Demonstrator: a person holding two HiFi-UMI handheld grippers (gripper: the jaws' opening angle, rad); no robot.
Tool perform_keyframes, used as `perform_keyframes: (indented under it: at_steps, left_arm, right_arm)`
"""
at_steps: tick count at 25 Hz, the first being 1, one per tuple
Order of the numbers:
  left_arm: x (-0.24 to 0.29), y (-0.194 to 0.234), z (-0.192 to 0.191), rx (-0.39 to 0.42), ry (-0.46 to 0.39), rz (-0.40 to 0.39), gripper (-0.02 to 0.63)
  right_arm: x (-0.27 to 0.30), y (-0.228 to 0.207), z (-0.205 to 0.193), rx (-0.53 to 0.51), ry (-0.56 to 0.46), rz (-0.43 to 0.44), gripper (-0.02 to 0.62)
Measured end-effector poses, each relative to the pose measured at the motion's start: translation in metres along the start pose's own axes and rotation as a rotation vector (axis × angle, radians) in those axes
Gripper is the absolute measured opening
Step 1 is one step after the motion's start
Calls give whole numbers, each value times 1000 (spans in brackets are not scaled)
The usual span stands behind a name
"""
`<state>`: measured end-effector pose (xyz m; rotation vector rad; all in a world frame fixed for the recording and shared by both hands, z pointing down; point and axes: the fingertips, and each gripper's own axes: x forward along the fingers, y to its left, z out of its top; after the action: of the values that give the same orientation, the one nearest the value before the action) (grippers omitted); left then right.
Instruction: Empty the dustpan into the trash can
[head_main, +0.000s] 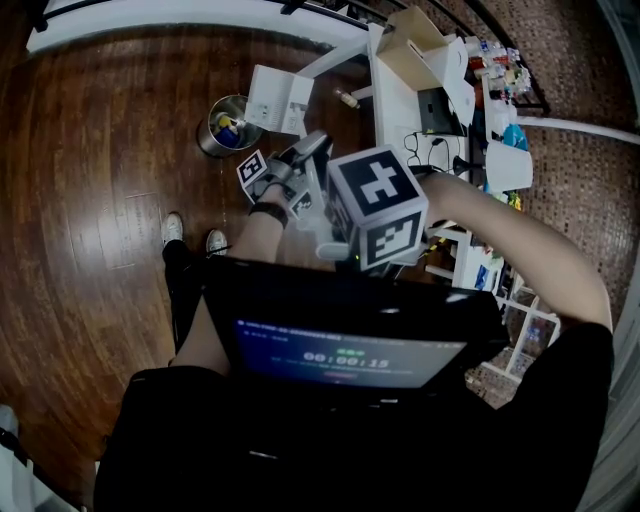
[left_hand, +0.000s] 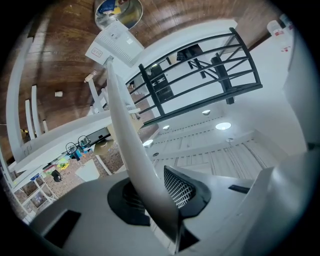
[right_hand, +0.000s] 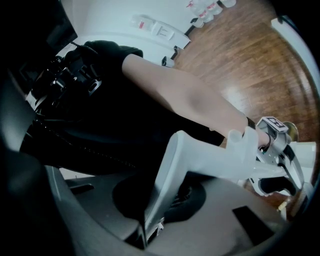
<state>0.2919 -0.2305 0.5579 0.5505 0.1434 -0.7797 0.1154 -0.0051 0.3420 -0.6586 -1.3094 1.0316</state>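
A round metal trash can (head_main: 222, 128) stands on the wooden floor with yellow and blue scraps inside. The white dustpan (head_main: 278, 100) hangs just right of the can's rim; in the left gripper view the dustpan (left_hand: 116, 44) sits directly below the trash can (left_hand: 119, 11). Its long white handle (left_hand: 125, 130) runs back into my left gripper (left_hand: 155, 200), which is shut on it. The left gripper (head_main: 290, 175) is held out in front of my body. My right gripper (right_hand: 150, 210) is shut on a white handle piece (right_hand: 200, 155) that reaches toward the left gripper (right_hand: 272, 132).
A white desk (head_main: 392, 100) with a cardboard box (head_main: 415, 45), a dark screen and cables stands right of the can. Cluttered shelves (head_main: 500, 70) line the far right. My white shoes (head_main: 190, 235) are on the floor below the can. A black railing (left_hand: 200, 70) shows in the left gripper view.
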Motion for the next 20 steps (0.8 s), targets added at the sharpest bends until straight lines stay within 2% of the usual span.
perform_keyframes:
  at_steps: [9,14,20]
  left_arm:
    - [-11,-5,8,-28,-27,-103,64]
    - [-8,-10,8,-14,-13,-127,63]
    - [-11,-15,7,-35,-20,-174,61]
  right_arm:
    - [10,1,10,0,89,10,21]
    - [14,1,9,-5,122,19,21]
    - [16,4,11,1,166,29,23]
